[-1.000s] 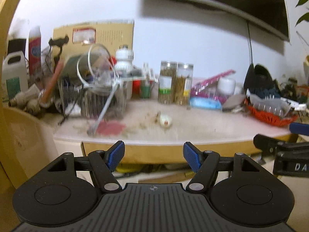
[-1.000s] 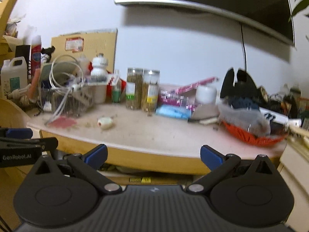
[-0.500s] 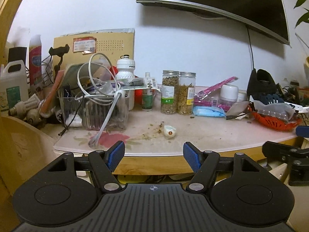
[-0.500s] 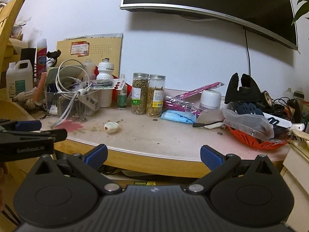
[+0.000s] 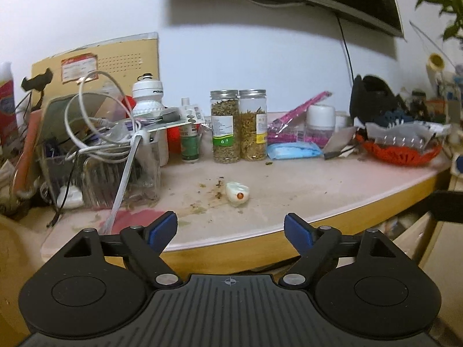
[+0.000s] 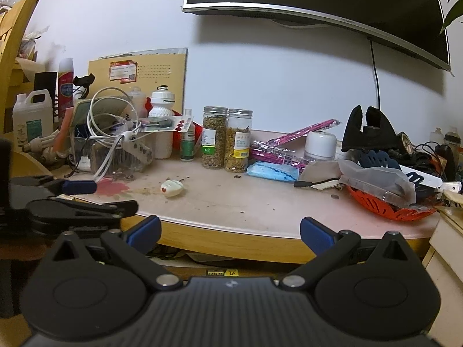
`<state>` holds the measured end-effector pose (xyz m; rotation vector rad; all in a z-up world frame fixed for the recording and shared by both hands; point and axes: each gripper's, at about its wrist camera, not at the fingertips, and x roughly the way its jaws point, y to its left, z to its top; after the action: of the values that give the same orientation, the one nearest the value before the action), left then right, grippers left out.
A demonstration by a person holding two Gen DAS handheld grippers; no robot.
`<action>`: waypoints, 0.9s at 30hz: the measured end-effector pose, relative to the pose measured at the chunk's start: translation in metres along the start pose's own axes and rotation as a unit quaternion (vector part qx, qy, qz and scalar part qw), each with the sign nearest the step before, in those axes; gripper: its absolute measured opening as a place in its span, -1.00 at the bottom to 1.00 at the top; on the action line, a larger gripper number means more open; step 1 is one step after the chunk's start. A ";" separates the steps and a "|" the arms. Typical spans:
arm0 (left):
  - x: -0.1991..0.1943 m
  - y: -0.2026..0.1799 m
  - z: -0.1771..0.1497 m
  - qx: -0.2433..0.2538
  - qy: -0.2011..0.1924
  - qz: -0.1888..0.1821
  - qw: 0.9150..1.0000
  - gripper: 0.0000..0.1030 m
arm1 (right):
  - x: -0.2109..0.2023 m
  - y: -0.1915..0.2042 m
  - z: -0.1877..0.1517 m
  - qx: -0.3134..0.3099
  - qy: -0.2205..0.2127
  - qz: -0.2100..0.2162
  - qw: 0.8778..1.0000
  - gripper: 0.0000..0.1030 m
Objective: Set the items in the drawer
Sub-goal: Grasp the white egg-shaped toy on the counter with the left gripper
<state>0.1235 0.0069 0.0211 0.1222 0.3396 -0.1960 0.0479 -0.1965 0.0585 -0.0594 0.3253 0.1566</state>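
Before table (image 5: 289, 199), hand-held grippers (image 5: 230, 228) (image 6: 230, 232) agape, empty

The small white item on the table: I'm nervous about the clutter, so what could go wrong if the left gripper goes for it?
The white item looks rounded, so open fingers may roll it away. Crumbs beside it could get scattered. The white cable hanging down at the left could snag the left gripper.
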 end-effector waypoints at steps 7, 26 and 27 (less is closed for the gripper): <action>0.033 -0.002 -0.001 0.009 0.001 -0.011 1.000 0.66 | 0.003 0.001 0.001 0.004 0.005 0.004 1.000 0.99; 0.099 0.003 0.002 -0.013 -0.008 -0.026 1.000 0.69 | 0.008 0.006 -0.002 0.010 0.021 0.023 0.999 0.99; 0.102 0.002 0.002 -0.014 -0.009 -0.027 1.000 0.69 | 0.009 0.006 -0.002 0.010 0.021 0.023 0.999 0.99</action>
<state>0.2187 -0.0084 -0.0111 0.0836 0.3280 -0.2450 0.0544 -0.1893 0.0537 -0.0364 0.3698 0.1982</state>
